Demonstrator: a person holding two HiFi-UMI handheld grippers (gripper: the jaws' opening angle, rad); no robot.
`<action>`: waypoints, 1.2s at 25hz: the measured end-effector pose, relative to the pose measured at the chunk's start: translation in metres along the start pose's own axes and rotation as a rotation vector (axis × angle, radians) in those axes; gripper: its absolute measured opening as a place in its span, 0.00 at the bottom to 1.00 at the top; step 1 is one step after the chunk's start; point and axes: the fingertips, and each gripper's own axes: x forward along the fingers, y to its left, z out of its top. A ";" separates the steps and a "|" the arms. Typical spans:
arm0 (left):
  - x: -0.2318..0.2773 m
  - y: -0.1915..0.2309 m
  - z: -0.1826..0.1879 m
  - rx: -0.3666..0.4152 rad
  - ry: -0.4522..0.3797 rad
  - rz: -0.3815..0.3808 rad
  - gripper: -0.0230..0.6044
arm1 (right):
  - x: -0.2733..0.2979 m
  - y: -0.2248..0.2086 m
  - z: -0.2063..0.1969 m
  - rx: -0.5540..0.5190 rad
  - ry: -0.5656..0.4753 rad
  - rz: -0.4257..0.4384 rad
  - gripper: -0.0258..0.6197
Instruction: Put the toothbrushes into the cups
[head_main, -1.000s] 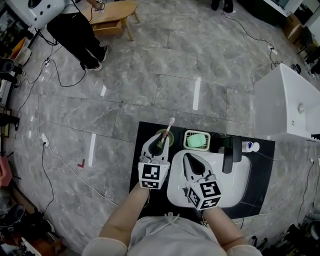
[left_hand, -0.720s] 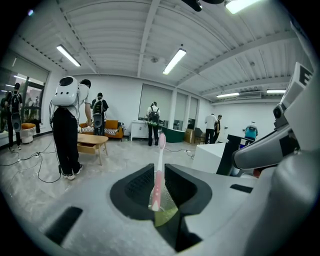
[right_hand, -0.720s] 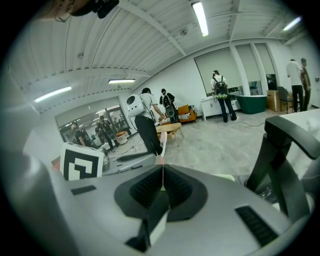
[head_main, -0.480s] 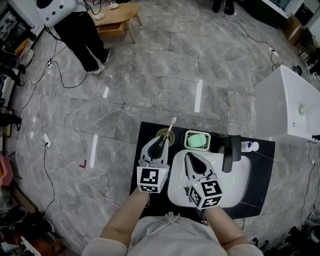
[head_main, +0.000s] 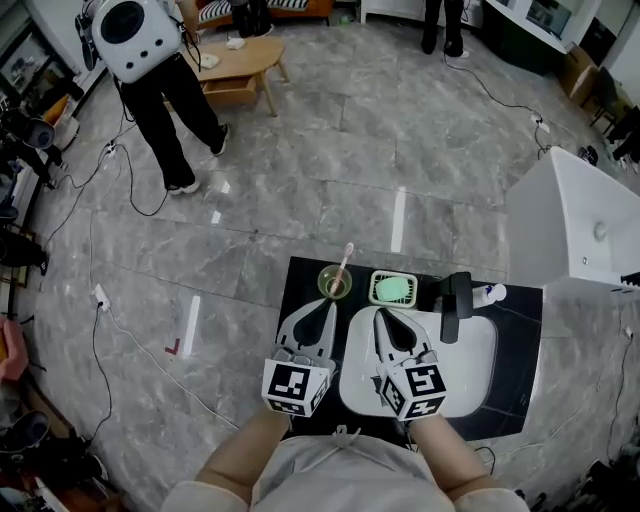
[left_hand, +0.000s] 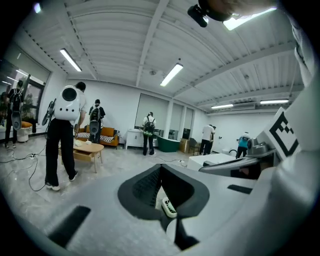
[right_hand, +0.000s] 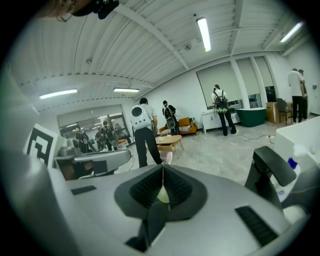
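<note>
Hanging low over the black counter (head_main: 300, 275), the left gripper (head_main: 327, 304) and right gripper (head_main: 381, 313) both have jaws pressed together, holding nothing. Something small and white peeks through the left gap; I cannot tell what. Farther off, the toothbrush (head_main: 343, 264) stands in the green cup (head_main: 334, 285).

— What's along the worktop's (head_main: 520, 372) far edge?
— A green soap dish (head_main: 393, 289), a black tap (head_main: 452, 305) beside it, then a small white bottle (head_main: 490, 293) near the far right corner.
— And nearer?
— A white sink (head_main: 470, 372), filling the middle.
</note>
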 end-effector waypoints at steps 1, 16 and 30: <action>-0.005 -0.005 0.005 0.019 -0.007 -0.014 0.07 | -0.004 0.002 0.004 -0.009 -0.019 -0.002 0.08; -0.068 -0.062 0.042 0.033 -0.108 -0.126 0.07 | -0.080 0.038 0.029 -0.116 -0.192 -0.071 0.08; -0.093 -0.077 0.057 0.052 -0.139 -0.138 0.07 | -0.113 0.054 0.036 -0.161 -0.232 -0.110 0.08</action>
